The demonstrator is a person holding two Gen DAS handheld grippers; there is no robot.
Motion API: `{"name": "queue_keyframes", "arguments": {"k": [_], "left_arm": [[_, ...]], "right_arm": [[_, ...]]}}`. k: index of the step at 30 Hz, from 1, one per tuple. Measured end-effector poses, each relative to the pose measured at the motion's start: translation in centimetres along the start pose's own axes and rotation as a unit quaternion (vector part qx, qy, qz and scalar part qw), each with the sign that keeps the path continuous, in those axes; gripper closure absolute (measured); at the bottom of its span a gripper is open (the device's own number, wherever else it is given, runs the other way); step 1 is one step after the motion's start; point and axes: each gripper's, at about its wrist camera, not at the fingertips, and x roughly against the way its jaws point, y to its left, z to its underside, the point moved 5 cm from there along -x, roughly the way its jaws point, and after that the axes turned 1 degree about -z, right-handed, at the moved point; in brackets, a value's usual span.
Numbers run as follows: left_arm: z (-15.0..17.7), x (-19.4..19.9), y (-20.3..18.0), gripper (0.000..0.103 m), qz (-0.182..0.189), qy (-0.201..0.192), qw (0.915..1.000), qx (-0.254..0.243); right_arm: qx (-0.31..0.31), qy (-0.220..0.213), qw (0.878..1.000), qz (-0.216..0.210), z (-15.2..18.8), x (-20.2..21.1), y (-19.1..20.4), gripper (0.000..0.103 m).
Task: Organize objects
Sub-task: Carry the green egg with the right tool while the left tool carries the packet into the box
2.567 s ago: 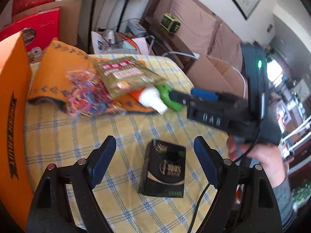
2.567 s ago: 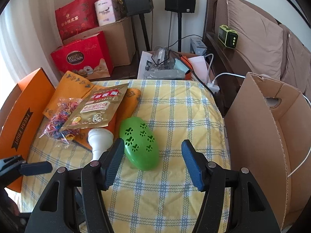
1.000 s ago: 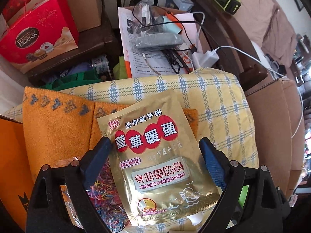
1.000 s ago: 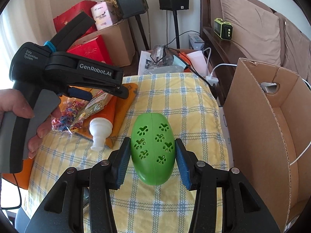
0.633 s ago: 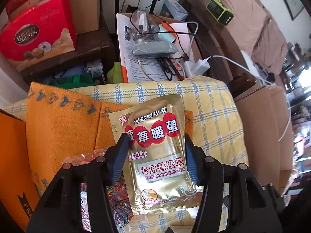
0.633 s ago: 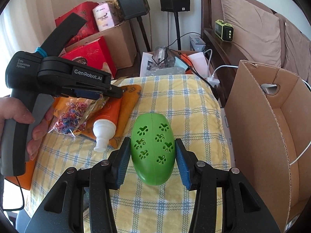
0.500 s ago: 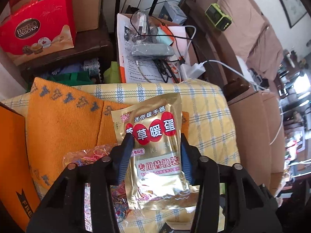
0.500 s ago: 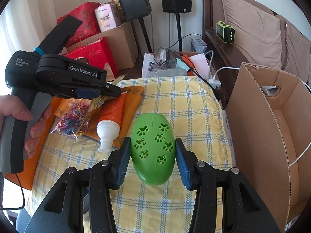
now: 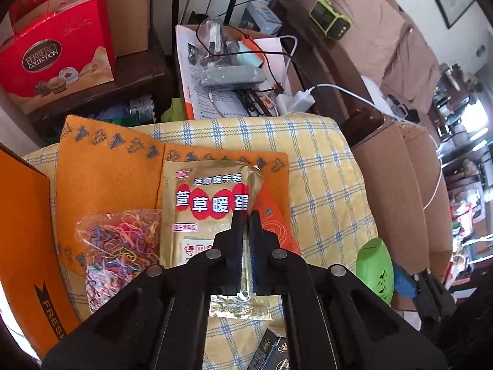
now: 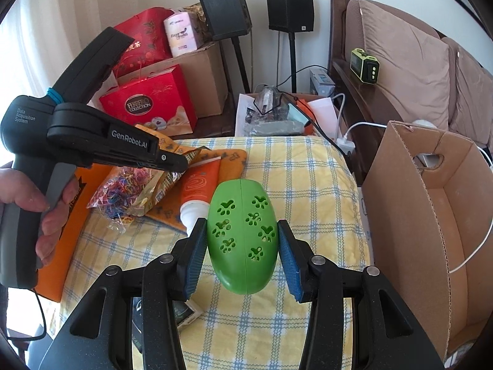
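Note:
My left gripper (image 9: 246, 215) is shut on the right edge of a gold foil pouch (image 9: 200, 197) with red Chinese characters, folded up between the jaws; it also shows in the right wrist view (image 10: 181, 162) pinching the pouch (image 10: 160, 182). My right gripper (image 10: 242, 231) is shut on a green egg-shaped case with paw-print holes (image 10: 242, 231), held just above the checked yellow cloth (image 10: 308, 185); the case also shows in the left wrist view (image 9: 374, 266). An orange tube with a white cap (image 10: 198, 191) lies left of the case.
A bag of coloured rubber bands (image 9: 117, 246) lies on an orange knitted cloth (image 9: 107, 166). An orange box (image 9: 21, 246) stands at the left. An open cardboard box (image 10: 431, 215) stands at the right. A black packet (image 9: 274, 351) lies near the front.
My left gripper has closed from wide open onto the gold pouch and lifted its edge, uncovering the orange tube. My right gripper stays shut on the green case, slightly raised.

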Motion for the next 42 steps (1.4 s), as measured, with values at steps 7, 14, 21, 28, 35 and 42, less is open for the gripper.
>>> {"name": "queue_keyframes", "arguments": {"k": [7,14,21,28,35,42], "left_arm": [[0.0,4.3,-0.7,0.103,0.012,-0.053,0.9985,-0.008],[0.1,9.1,0.1,0.103,0.032,-0.088,0.9956,-0.003],[1.1,13.4,2.2,0.103,0.053,-0.111,0.9923,0.012],[3.0,18.9,5.1,0.103,0.071,-0.144,0.9867,0.026],[4.6,24.3,9.3,0.103,0.052,-0.181,0.9811,0.044],[6.6,28.0,14.4,0.103,0.012,-0.204,0.9766,0.066]], "right_arm": [[0.003,-0.002,1.000,-0.001,-0.2,0.2,0.4,0.057],[0.015,-0.020,1.000,-0.003,-1.6,1.7,2.0,0.057],[0.030,-0.035,0.999,-0.015,-3.2,3.6,4.9,0.057],[0.055,-0.046,0.996,-0.048,-4.5,5.5,9.2,0.057],[0.080,-0.047,0.992,-0.088,-4.9,5.9,14.2,0.057],[0.120,-0.033,0.983,-0.133,-4.2,5.4,20.4,0.057]]}}
